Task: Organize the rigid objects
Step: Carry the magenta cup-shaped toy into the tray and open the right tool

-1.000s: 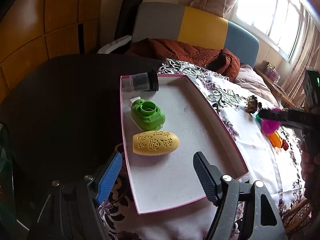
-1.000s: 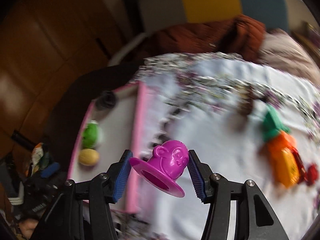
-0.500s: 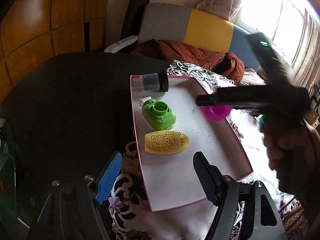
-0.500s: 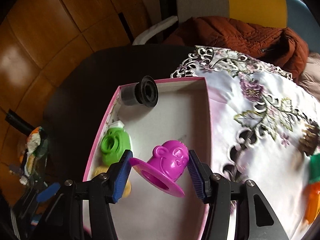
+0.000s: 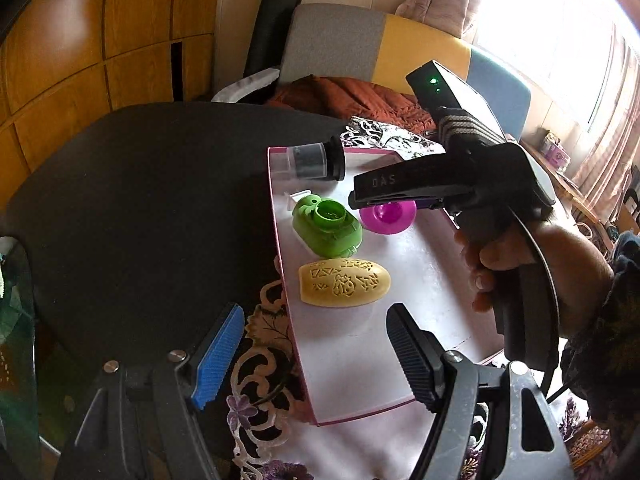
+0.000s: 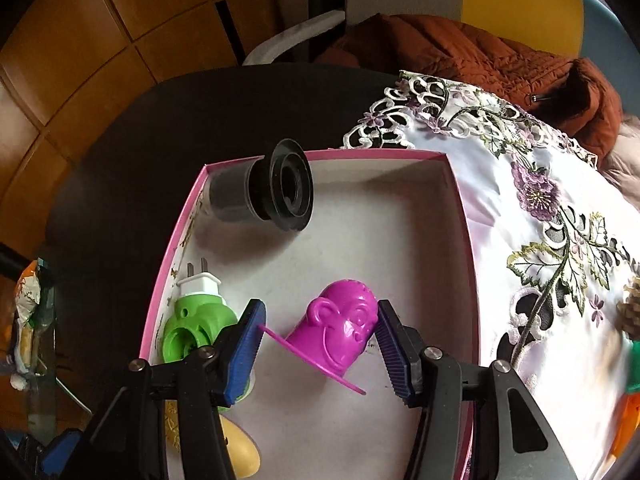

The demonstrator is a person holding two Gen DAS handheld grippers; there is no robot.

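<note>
Purple monkey mould (image 6: 340,336): glossy smooth plastic. Green plug-in (image 5: 326,226): shiny plastic, white plastic plug end. Yellow piece (image 5: 344,283): matt, relief-patterned surface. Black-capped jar (image 6: 260,196): matt black plastic cap, clear body. Pink-edged tray (image 6: 460,200): matt white card-like inside. Tablecloth (image 6: 532,248): satin-sheen cloth, embroidered cutwork. Table (image 5: 140,200): dark, matt. Wall panels (image 5: 80,40): glossy wood. Gripper fingers (image 5: 218,356): ribbed pads.

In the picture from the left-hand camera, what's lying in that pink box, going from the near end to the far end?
Yellow carved piece → green plug-in gadget → magenta monkey-face cup, between the fingers of the right gripper → black-capped clear jar lying at the far corner.
</note>
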